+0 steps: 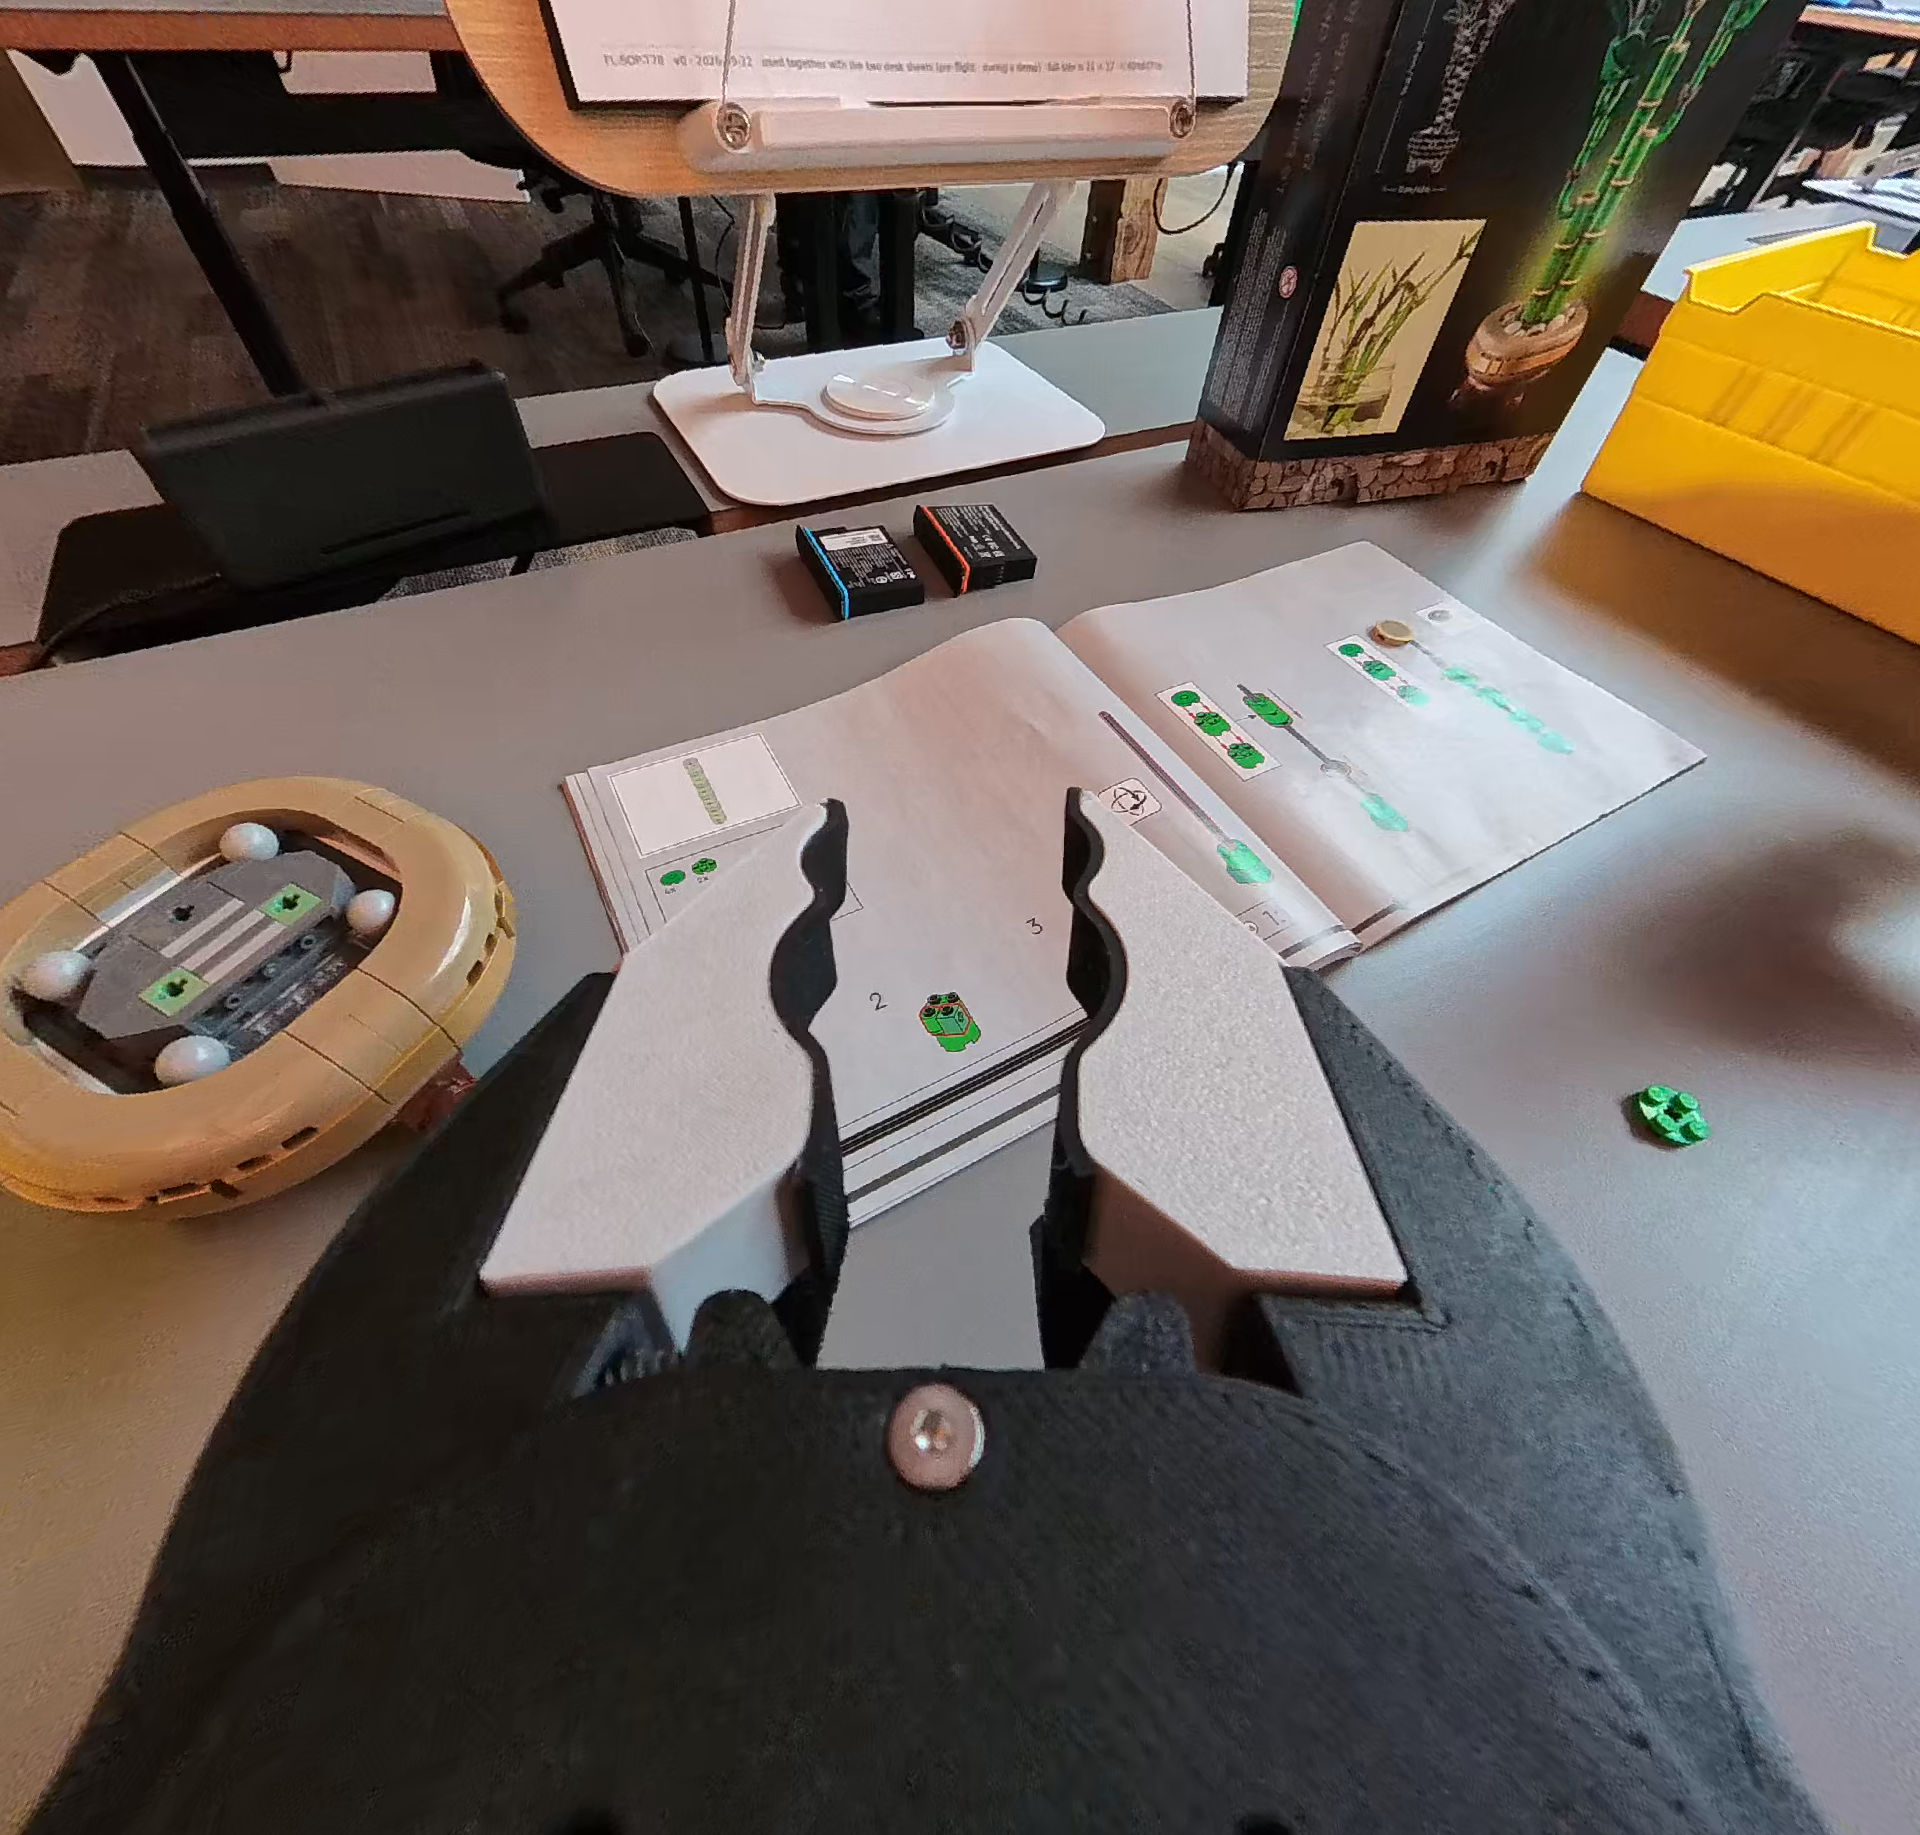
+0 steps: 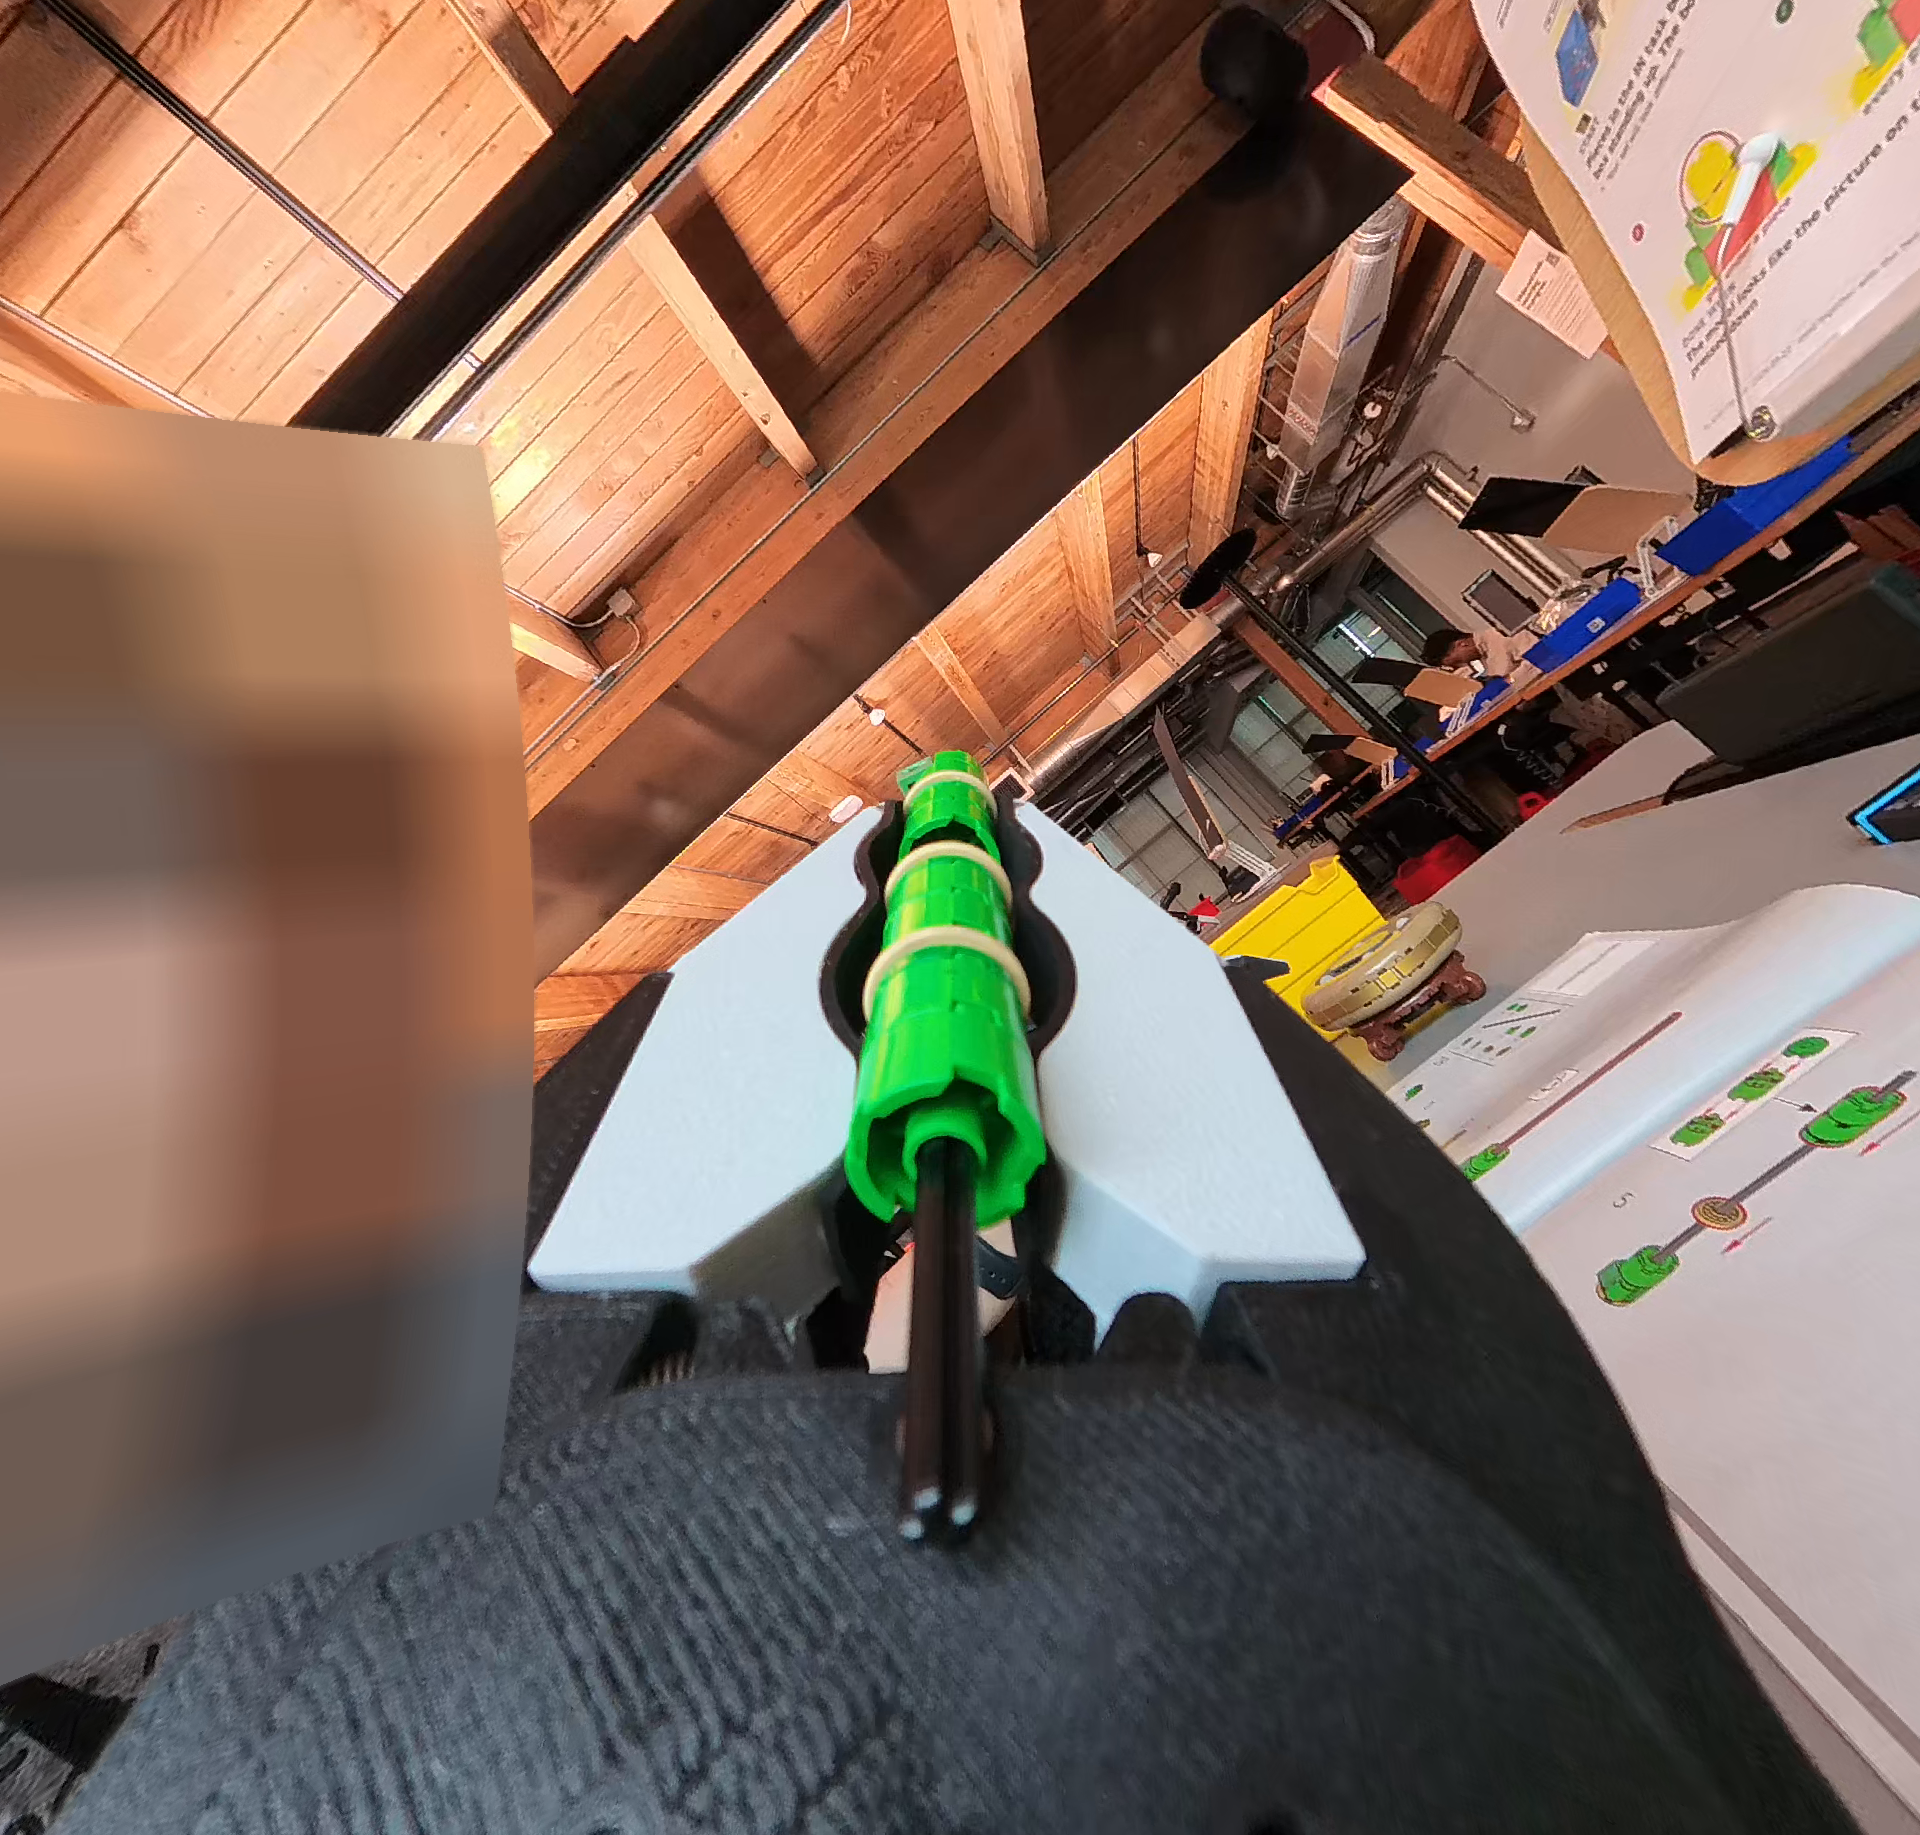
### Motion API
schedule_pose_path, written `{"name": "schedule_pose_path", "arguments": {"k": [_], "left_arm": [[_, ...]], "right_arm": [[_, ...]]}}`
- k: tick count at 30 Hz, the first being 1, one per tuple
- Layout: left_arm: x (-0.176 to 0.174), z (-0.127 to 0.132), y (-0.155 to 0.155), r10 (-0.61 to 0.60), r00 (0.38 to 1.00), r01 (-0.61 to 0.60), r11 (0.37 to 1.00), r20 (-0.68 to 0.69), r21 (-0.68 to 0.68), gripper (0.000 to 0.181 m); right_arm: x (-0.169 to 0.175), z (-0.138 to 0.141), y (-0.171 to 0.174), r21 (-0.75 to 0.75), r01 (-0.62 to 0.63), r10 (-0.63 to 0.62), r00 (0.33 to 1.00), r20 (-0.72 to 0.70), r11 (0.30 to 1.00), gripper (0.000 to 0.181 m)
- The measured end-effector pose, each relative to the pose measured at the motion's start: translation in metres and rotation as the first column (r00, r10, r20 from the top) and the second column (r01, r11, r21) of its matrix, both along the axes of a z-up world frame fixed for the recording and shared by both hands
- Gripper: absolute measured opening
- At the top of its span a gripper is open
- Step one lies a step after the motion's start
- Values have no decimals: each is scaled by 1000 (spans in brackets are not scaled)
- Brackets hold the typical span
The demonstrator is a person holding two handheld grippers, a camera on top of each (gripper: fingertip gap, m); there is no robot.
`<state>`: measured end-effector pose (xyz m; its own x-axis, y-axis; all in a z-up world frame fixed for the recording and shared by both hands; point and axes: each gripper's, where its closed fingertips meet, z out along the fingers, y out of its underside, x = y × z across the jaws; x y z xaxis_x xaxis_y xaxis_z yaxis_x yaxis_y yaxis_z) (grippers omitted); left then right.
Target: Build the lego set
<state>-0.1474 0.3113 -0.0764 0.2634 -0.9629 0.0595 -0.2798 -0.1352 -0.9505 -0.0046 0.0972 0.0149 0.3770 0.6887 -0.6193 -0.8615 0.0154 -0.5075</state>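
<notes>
Right now, in your left wrist view, your left gripper (image 1: 951,829) sits at the centre of the frame with its jaws apart and nothing between them, raised over the open instruction booklet (image 1: 1039,798) on the grey table (image 1: 1558,1370). At the left edge of the frame rests the tan oval base (image 1: 239,985) of the model, with grey and green plates inside its ring. A small green round plate (image 1: 1671,1115) lies alone on the table at the right, well apart from the booklet. Two black battery packs (image 1: 914,559) lie just above the booklet, the set's box (image 1: 1455,227) stands at upper right, and a yellow bin (image 1: 1787,435) is at the right edge.

In your right wrist view, your right gripper (image 2: 951,840) is tilted up toward the wooden ceiling and clamped on the green bamboo stalk (image 2: 945,1006). The stalk's black axle (image 2: 940,1370) runs down toward the lens. The booklet (image 2: 1714,1162) fills the lower right of the frame.
</notes>
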Motion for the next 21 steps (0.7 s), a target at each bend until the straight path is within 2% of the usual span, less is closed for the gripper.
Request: {"name": "schedule_pose_path", "arguments": {"k": [5,7,8,10,11,15,16,19,21], "left_arm": [[3,-1,-8,-44,999,44,999,-7,0,39],[8,-1,-27,-149,989,149,989,1,-20,37],[12,-2,-46,-253,967,253,966,9,-55,36],[16,-6,-90,-467,884,464,872,18,-154,34],[16,-9,-106,-537,844,529,830,7,-178,34],[10,-26,-138,-658,745,648,752,-104,-120,39],[5,-28,-149,-704,701,692,710,-118,-127,38],[-17,-43,-190,-848,505,813,529,-161,-244,33],[-20,-54,-201,-863,456,836,499,-216,-231,35]], "right_arm": [[2,-7,5,-45,30,-28,999,28,999,15],[0,-15,10,-94,93,-81,989,127,991,15],[0,-22,14,-126,138,-111,973,201,982,15],[0,-24,15,-123,224,-177,935,308,967,15],[0,-23,14,-112,244,-195,923,332,963,15],[5,-16,9,-76,303,-261,903,341,950,15],[6,-11,6,-45,328,-293,890,350,943,16],[5,9,-8,60,376,-371,856,360,925,15],[5,13,-11,84,392,-394,840,373,916,16]]}}
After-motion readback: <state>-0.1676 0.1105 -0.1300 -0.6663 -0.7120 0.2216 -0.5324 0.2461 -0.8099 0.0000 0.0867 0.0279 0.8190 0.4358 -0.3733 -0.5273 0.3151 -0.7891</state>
